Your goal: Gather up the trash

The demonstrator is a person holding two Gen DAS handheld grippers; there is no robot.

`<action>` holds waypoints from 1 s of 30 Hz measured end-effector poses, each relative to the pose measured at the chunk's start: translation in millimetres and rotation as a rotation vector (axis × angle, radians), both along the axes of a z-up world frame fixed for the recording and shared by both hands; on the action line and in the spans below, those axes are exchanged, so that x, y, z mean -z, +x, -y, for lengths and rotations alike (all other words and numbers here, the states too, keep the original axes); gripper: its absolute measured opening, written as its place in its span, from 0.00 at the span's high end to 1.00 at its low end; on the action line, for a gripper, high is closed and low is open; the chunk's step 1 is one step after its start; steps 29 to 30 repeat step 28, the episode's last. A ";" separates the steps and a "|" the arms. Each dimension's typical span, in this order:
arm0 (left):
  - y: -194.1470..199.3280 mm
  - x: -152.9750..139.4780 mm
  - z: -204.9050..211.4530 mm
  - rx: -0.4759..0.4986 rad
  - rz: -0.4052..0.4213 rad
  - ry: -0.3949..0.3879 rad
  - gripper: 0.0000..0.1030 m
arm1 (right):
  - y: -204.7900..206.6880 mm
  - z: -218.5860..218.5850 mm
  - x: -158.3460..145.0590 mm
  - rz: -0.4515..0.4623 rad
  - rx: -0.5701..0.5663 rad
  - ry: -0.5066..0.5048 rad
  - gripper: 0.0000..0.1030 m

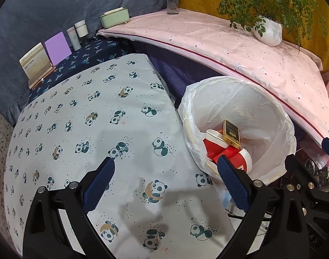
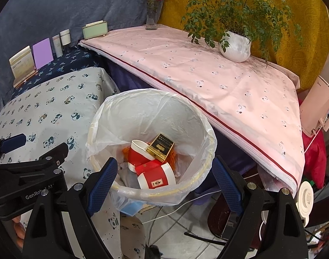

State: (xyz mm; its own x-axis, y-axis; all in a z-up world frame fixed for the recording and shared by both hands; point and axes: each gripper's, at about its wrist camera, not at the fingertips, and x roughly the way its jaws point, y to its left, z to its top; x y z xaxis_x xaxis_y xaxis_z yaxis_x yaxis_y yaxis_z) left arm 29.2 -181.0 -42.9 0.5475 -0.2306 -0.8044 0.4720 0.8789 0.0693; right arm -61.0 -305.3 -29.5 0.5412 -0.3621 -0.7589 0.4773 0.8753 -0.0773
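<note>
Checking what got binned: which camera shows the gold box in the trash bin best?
The right wrist view. The gold box lies near the middle of the frame, tilted on a red paper cup, its patterned top face showing between the open fingers. The left wrist view shows the same box off to the right, seen more edge-on.

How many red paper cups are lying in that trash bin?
2. One red paper cup lies on its side beside the gold box; the other lies nearer the bin's front rim. More could be hidden beneath.

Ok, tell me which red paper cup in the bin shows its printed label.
The nearer red paper cup, lying below the gold box; the other cup shows none.
</note>
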 end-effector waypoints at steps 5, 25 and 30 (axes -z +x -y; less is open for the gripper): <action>-0.1 -0.6 -0.5 0.000 0.008 0.005 0.11 | -1.1 -0.1 1.0 0.001 0.003 0.002 0.17; -0.2 2.2 1.3 0.011 0.009 0.026 0.11 | -2.0 0.2 -0.2 0.004 0.007 0.001 0.17; 1.6 4.1 0.7 0.013 -0.017 0.018 0.11 | -1.8 1.5 -0.6 0.005 0.010 0.003 0.17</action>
